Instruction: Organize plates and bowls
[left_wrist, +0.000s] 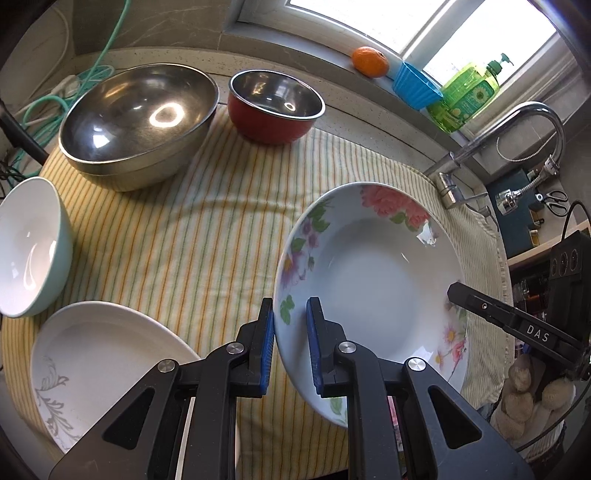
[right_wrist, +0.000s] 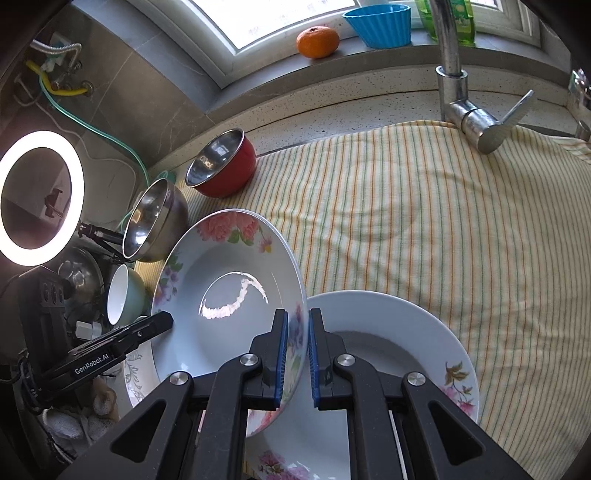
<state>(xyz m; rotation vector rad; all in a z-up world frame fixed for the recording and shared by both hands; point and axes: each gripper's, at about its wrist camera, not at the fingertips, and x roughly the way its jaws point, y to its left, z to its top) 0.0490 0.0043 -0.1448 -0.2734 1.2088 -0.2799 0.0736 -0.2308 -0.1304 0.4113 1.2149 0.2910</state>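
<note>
A floral-rimmed deep plate (left_wrist: 369, 273) is held tilted above the striped cloth. My left gripper (left_wrist: 290, 314) is shut on its left rim. My right gripper (right_wrist: 297, 325) is shut on the opposite rim of the same plate (right_wrist: 229, 291). Under it in the right wrist view lies a second floral plate (right_wrist: 399, 354). A white plate with grey leaf print (left_wrist: 96, 354) lies at the lower left. A white-and-teal bowl (left_wrist: 29, 247), a large steel bowl (left_wrist: 136, 118) and a red steel-lined bowl (left_wrist: 273, 107) stand on the cloth.
The yellow striped cloth (left_wrist: 207, 229) covers the counter. A tap (right_wrist: 458, 92) stands at the back right. An orange (left_wrist: 369, 61), a blue cup (left_wrist: 413, 86) and a green soap bottle (left_wrist: 465, 96) sit on the windowsill. A ring light (right_wrist: 40, 199) glows at the left.
</note>
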